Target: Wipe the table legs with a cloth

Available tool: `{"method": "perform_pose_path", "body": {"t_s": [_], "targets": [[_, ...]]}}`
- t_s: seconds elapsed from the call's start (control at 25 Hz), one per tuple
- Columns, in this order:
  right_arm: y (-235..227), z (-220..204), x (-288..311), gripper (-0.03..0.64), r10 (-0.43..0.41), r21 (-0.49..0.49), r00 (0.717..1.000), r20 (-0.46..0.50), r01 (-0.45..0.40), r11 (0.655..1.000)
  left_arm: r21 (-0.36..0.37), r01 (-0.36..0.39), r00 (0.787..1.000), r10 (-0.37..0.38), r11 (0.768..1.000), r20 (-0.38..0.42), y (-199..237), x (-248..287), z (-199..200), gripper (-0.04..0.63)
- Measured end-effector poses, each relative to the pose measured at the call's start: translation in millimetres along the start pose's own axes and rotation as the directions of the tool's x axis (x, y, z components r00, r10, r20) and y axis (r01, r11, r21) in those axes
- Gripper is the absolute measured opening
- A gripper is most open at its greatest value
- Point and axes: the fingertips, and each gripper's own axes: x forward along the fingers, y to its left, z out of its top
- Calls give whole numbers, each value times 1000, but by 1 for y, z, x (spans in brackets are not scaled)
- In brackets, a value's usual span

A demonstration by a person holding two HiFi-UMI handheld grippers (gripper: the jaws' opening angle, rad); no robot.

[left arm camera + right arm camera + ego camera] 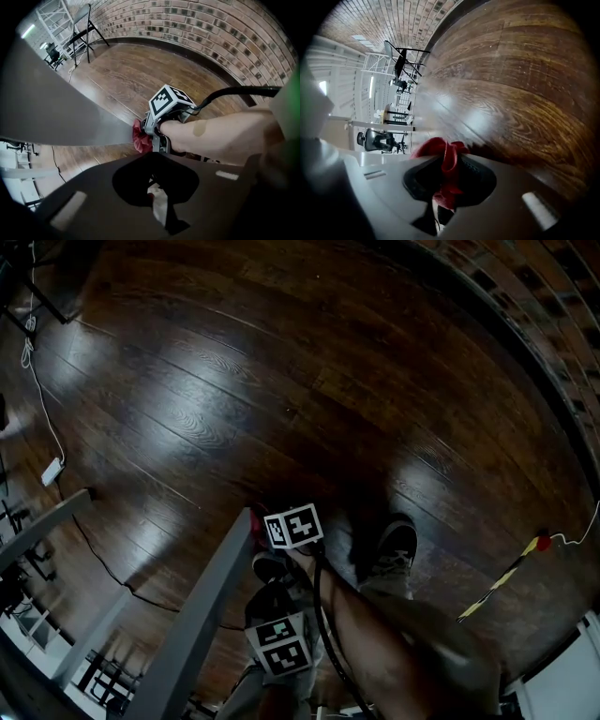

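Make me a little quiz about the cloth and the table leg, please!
1. What colour is the cloth? A) blue B) red C) white
2. True or false: the right gripper is shut on the cloth.
3. Fill the gap: the cloth sits against the grey table ____.

Key: 1 B. 2 true. 3 leg.
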Motion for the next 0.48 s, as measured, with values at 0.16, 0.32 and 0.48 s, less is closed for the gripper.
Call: {"method": "perform_pose_path", "body": {"t_s": [0.16, 0.32, 0.48], "targets": [[-2, 18, 10, 48, -22, -56, 1000, 9, 22, 998, 30, 7, 1000, -6, 1000, -22, 2, 12, 3, 2], [8, 33, 27, 48, -2, -117, 1000, -3, 2, 993, 50, 16, 999, -14, 999, -46, 3, 23, 7, 2], [16, 31, 49, 46, -36, -210, 997, -74, 19, 978, 26, 43, 997, -41, 999, -67, 4, 32, 6, 2]]}}
